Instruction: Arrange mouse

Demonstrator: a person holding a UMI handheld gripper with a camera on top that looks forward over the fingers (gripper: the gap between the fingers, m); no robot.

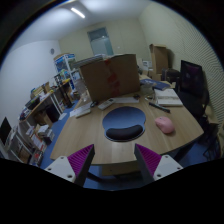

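A pink mouse (163,124) lies on the wooden table (95,135), just right of a dark blue mouse pad (124,120) with a wrist rest at its near edge. Both are beyond my fingers. My gripper (114,160) is open and empty, held above the table's near edge, its two purple pads (78,158) wide apart. The mouse pad is ahead between the fingers; the mouse is ahead and to the right of the right finger.
A large cardboard box (110,76) stands at the table's far side. Papers (168,98) and a dark monitor (190,78) are at the far right. Shelves (38,115) with clutter line the left wall.
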